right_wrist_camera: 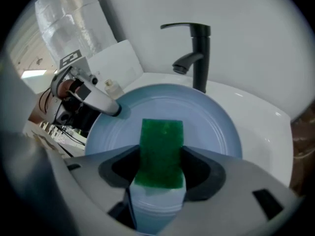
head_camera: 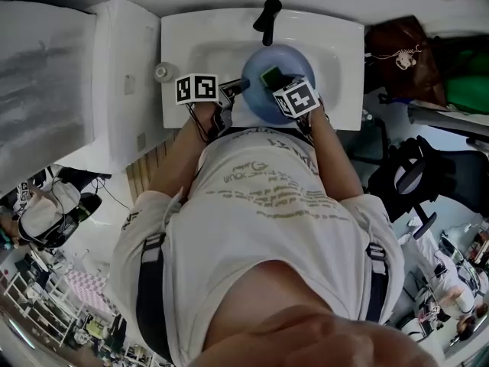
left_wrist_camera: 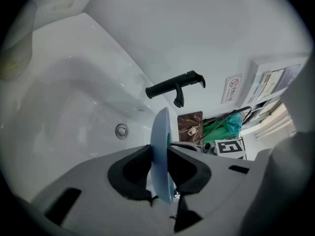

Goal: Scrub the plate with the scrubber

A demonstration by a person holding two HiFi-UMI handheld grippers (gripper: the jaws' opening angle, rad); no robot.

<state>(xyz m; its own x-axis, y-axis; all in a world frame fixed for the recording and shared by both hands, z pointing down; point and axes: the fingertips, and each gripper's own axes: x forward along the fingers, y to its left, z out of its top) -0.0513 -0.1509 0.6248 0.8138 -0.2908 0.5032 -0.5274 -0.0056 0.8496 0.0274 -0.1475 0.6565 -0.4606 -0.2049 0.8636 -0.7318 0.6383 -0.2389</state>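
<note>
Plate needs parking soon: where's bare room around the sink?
Bare: the sink ledge right of the tap, and the white top left of the sink. Crowded: the basin, taken up by the plate, left gripper and right gripper.

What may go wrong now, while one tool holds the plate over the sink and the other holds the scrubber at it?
1. The left tool grips the plate only at its thin rim. A hard push from the scrubber in the right tool may make the plate slip and fall into the sink.
2. The plate's far edge lies close to the faucet, so a wide stroke may knock the plate against it.
</note>
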